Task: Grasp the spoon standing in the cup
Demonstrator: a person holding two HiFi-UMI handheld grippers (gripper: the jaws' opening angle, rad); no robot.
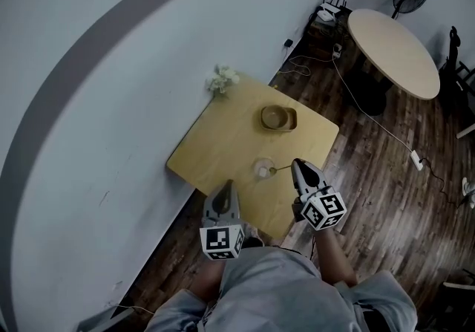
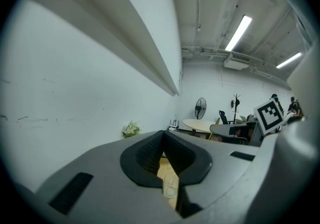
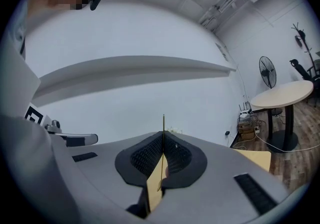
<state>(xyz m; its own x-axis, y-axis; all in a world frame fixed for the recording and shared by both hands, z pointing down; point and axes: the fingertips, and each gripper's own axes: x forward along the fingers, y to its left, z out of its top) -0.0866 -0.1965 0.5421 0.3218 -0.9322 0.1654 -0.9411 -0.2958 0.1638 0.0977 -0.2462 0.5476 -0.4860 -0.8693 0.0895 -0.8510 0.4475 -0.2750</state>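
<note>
Your right gripper (image 3: 163,137) has its jaws pressed together on the thin handle of the spoon (image 1: 280,168), pinching it edge-on right at the tips. That narrow hold is the weak point, since a handle this slim can swivel or slide between the pads if you jerk or tilt. In the head view the spoon's far end lies over or just beside the cup (image 1: 263,168), which stands near the edge of the desk (image 1: 223,137) closest to you (whether that end is inside the rim I cannot tell). If it is, a sideways pull may catch the rim and tip the light, clear cup toward that edge. Your left gripper (image 2: 164,135) is closed on nothing and hovers short of the cup, so nothing braces it. The bowl (image 1: 278,117) further in sits well apart and is unlikely to be in the way.
</note>
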